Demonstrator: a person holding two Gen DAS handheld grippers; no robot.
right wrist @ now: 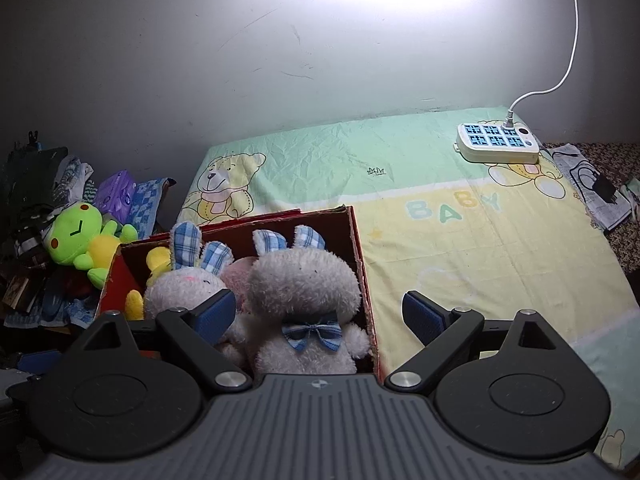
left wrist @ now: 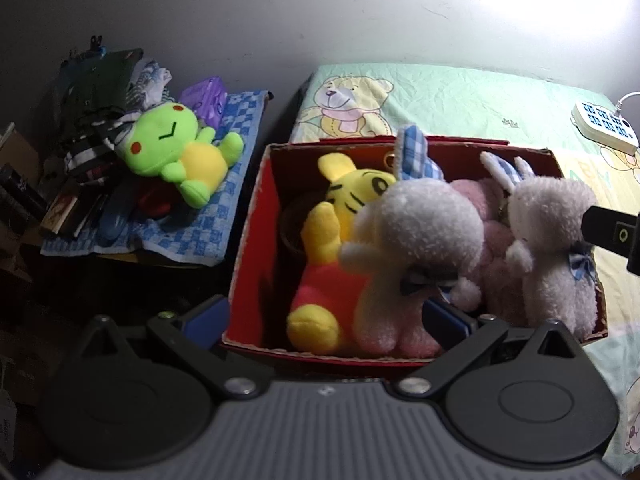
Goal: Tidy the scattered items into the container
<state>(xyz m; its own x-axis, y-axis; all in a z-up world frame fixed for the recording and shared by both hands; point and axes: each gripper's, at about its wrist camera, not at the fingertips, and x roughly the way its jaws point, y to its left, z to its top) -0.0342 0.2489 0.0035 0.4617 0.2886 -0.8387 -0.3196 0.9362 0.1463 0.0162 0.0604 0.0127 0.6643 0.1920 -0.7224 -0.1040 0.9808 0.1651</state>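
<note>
- Both tools are held at the near rim of the red box (left wrist: 248, 248); the left gripper (left wrist: 320, 316) has its jaws spread wide with nothing between the pads, and the right gripper (right wrist: 316, 312) is likewise seen parted and empty.
- Inside the box, two white bunnies are stood side by side: the left bunny (left wrist: 416, 240) and the right bunny (right wrist: 304, 280).
- A pink plush (left wrist: 496, 232) is wedged between them, and a yellow tiger (left wrist: 344, 216) is lain at the box's left.
- On the bear-print sheet (right wrist: 460, 240) no toy is seen, only a power strip (right wrist: 496, 142).
- A green frog (left wrist: 176, 148) is left on the blue checked cloth (left wrist: 240, 128) beside the bed; the task is judged nearly finished.
</note>
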